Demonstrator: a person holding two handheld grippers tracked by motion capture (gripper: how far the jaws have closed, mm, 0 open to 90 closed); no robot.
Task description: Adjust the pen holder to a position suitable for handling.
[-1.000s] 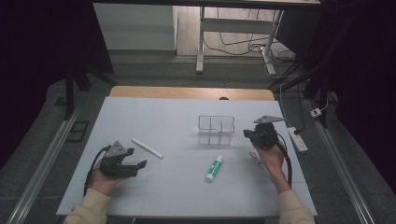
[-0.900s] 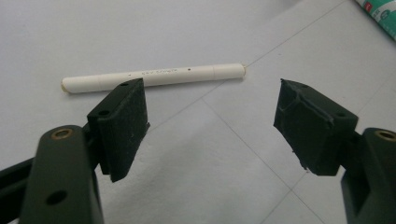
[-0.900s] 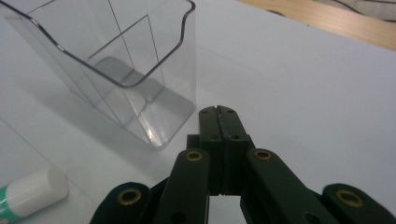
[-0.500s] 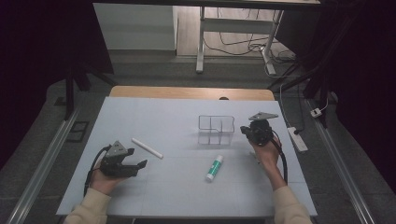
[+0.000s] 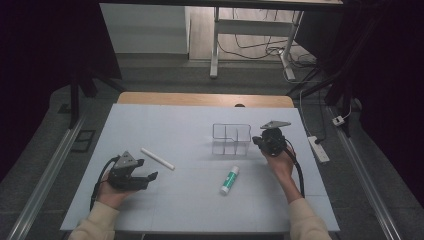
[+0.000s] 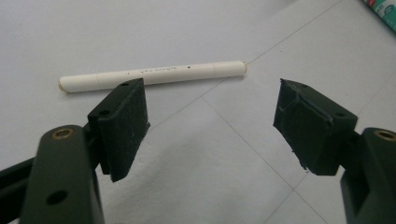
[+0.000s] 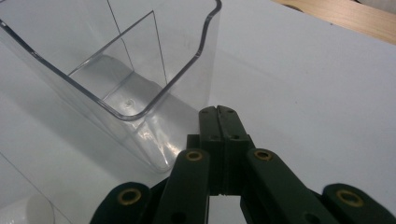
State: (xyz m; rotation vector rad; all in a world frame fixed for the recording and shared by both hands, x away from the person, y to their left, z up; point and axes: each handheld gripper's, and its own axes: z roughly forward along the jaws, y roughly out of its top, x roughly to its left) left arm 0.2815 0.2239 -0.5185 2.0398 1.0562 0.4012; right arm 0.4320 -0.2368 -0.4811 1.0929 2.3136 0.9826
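Two claws over the tabletop (image 5: pixel 165 125), beside a clear box and a white stick.

The right claw (image 7: pixel 218 116), jaws together, is just beside the clear box (image 7: pixel 140 70). The left claw (image 6: pixel 210 121), jaws apart and empty, is near the white stick (image 6: pixel 154 74), whose small writing is unreadable.

**Clear organiser and white stick on the tabletop**

The clear plastic organiser (image 5: pixel 231 138) stands upright at about 1 o'clock from the tabletop's centre, its compartments open upward. The white stick (image 5: pixel 157 158) lies flat at about 8 o'clock, slanted, well apart from the organiser.
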